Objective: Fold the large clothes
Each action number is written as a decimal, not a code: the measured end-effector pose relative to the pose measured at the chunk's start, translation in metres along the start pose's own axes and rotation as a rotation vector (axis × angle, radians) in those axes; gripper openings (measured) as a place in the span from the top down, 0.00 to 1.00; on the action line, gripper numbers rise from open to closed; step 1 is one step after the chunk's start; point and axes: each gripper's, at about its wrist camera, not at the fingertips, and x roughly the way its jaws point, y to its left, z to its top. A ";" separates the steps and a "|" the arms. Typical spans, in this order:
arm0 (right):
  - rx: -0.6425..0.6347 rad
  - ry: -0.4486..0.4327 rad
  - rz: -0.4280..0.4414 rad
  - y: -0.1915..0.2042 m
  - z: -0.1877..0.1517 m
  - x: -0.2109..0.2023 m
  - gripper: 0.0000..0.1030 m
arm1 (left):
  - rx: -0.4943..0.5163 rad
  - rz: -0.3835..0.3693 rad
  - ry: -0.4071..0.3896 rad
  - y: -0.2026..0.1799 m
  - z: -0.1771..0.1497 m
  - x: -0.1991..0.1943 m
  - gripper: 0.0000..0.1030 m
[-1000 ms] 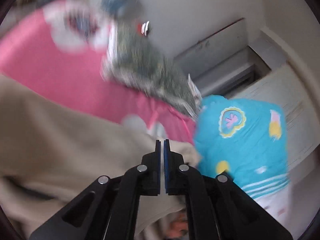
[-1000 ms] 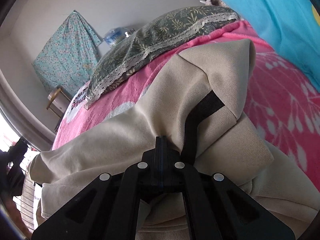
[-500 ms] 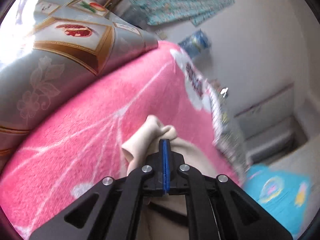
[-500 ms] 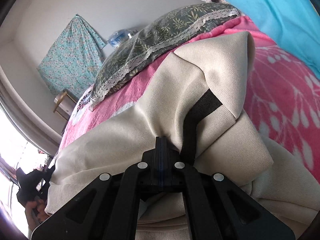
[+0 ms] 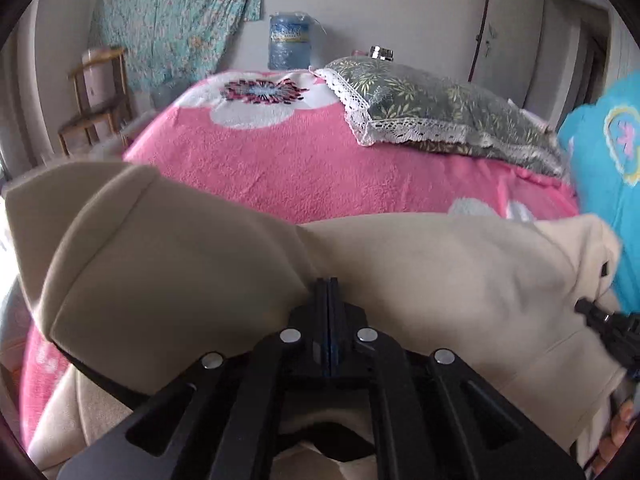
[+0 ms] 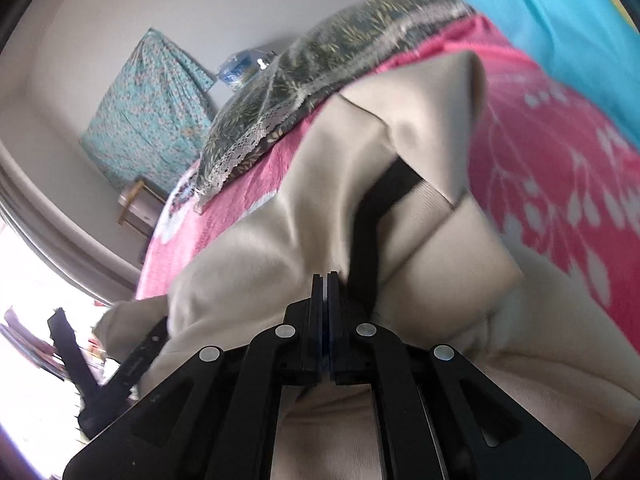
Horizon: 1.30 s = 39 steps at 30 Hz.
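- Left claw (image 5: 328,280): jaws pressed together with beige cloth bunched at the tips, so it pinches the garment (image 5: 420,272).
- Right claw (image 6: 326,276): jaws likewise closed on the same garment (image 6: 256,264), just left of a black stripe (image 6: 376,216) that runs up and away from the tips.
- The garment lies right at and beyond both claws, draped over the near part of a pink blanket (image 5: 288,168). In the left view its long axis runs side to side across the claw, with a folded sleeve or cuff end to the left and the other end trailing right.
- At that right end the right claw's black body (image 5: 608,328) shows in the left view, with fingers (image 5: 618,432) of the person below it; the left claw's body (image 6: 80,364) shows at the lower left of the right view. So each hand appears to hold one end, and neither looks nearer to the middle.
- My judgement: the coming fold turns on carrying this held edge straight ahead over the blanket, across the long axis.
- Farther ahead of the left claw, to the right: a lace-edged pillow (image 5: 432,108), and a turquoise cloth (image 5: 604,152) at far right.
- Farthest: a water jug (image 5: 289,46) with a blue label, its print too small to read; a patterned hanging (image 5: 176,16); a wooden chair (image 5: 96,96) at left. No other writing is legible.
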 end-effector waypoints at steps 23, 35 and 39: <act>-0.094 0.024 -0.096 -0.018 0.095 0.036 1.00 | -0.002 -0.005 -0.013 -0.010 0.003 -0.003 0.98; -0.377 -0.202 -0.217 0.047 0.069 -0.039 0.93 | 0.006 0.004 -0.012 -0.012 0.002 -0.003 0.98; -0.493 0.027 -0.009 0.103 0.027 -0.004 0.81 | 0.006 0.005 -0.012 -0.013 0.001 -0.003 0.98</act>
